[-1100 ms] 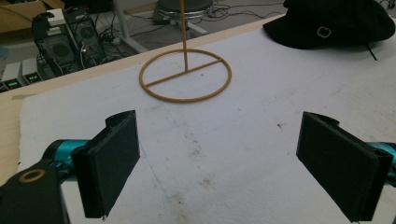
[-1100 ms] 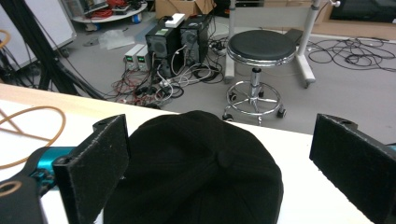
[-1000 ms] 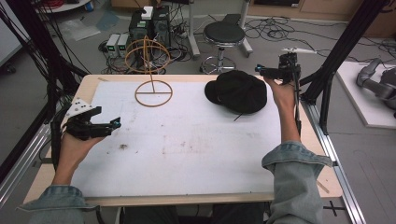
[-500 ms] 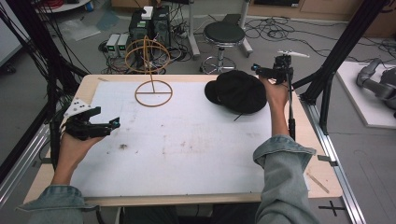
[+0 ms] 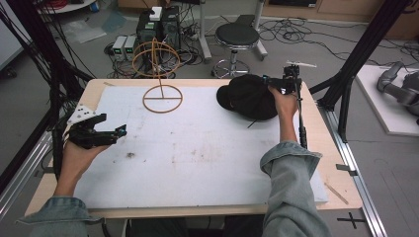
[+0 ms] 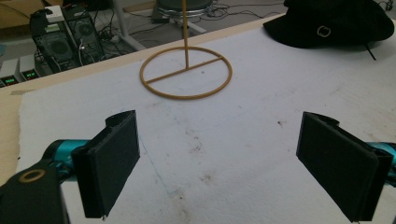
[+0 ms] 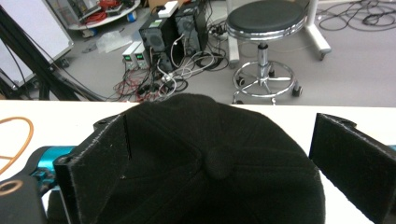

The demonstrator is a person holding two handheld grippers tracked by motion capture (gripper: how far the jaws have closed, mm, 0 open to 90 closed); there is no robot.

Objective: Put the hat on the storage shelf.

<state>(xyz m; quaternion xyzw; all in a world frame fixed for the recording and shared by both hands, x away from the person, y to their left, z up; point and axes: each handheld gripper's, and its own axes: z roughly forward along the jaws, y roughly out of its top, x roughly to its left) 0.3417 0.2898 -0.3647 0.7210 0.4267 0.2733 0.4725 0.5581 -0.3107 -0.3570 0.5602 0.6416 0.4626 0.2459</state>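
Note:
A black cap (image 5: 249, 96) lies on the white mat at the back right of the table; I also see the cap (image 6: 331, 23) in the left gripper view. My right gripper (image 5: 276, 84) hovers at the cap's right edge, open. In its own view the right gripper (image 7: 229, 135) has its jaws wide on either side of the cap's crown (image 7: 210, 163). A tan wire hat stand (image 5: 163, 98) with a ring base stands at the back centre. My left gripper (image 5: 111, 126) rests open at the table's left, and in its own view the left gripper (image 6: 219, 130) faces the stand (image 6: 187, 68) with nothing between its jaws.
The white mat (image 5: 197, 148) covers most of the wooden table. Behind the table, on the floor, are a round stool (image 5: 236, 37), computer cases (image 5: 158, 24) and loose cables. Black frame posts (image 5: 356, 59) rise at both sides.
My right gripper has moved left, from beside the cap to over its right edge. The left gripper and the cap have stayed put.

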